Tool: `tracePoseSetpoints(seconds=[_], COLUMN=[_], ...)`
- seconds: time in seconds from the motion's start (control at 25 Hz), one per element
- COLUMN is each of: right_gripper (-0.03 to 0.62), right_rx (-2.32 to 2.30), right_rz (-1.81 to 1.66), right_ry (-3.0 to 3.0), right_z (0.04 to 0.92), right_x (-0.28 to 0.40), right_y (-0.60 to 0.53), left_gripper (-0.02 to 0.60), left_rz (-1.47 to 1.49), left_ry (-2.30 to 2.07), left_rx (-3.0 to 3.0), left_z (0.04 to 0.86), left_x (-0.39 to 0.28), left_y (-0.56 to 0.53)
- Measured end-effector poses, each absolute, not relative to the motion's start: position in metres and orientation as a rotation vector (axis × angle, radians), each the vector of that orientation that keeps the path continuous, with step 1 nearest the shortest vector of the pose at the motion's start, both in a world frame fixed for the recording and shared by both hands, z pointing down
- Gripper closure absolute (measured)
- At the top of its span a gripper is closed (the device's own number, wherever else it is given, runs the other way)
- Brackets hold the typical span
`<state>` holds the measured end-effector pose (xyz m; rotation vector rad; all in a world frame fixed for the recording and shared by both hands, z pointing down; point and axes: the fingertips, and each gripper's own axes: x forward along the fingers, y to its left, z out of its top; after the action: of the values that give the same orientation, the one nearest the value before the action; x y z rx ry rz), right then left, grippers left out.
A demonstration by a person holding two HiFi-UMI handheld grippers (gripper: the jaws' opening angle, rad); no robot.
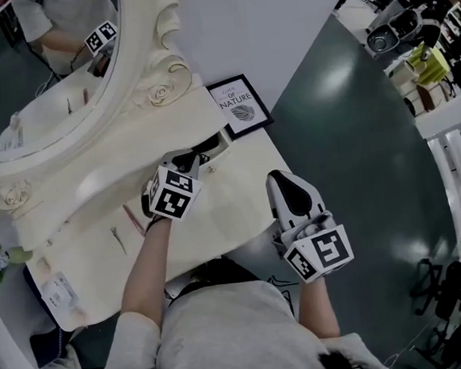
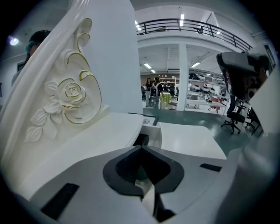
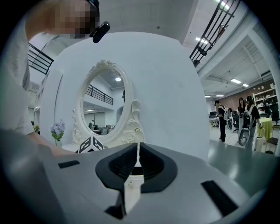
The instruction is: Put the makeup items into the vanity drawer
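Two grippers, both with jaws together and empty. The left gripper is over the vanity top, its tips just beside the drawer. The right gripper is off the top's right edge. Thin makeup items lie to the left on the top.

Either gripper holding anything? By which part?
Nothing is held. The left hand-held gripper and right hand-held gripper both have their jaws shut together with nothing between them.

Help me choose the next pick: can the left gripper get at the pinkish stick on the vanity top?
Probably yes. The pinkish stick lies bare on the vanity top beside the left gripper, nothing over it; the shut jaws must open first.
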<state>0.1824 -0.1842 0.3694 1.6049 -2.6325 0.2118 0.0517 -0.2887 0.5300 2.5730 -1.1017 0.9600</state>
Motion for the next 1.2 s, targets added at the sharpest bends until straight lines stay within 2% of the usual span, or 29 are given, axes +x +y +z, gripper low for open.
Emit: tracePoseSetpoints(seconds=[0.16, 0.44, 1.2], right_gripper=[0.566, 0.566, 0.566], right_rx=[1.616, 1.581, 1.270], right_rz=[0.212, 0.211, 0.181], right_ry=[-2.625, -2.654, -2.835], right_z=[0.369, 0.367, 0.355], right_x=[0.186, 0.176, 0.079], right_y=[-0.184, -0.188, -0.190], left_gripper=[0.563, 0.566, 0.566], left_rz=[0.963, 0.770, 0.331], left_ry=[-1.104, -1.174, -1.434], left_rx=[2.568, 2.596, 2.576], left_z=[0.533, 0.508, 0.424], left_x=[0.051, 0.042, -0.045], left_y=[-0.290, -0.285, -0.226])
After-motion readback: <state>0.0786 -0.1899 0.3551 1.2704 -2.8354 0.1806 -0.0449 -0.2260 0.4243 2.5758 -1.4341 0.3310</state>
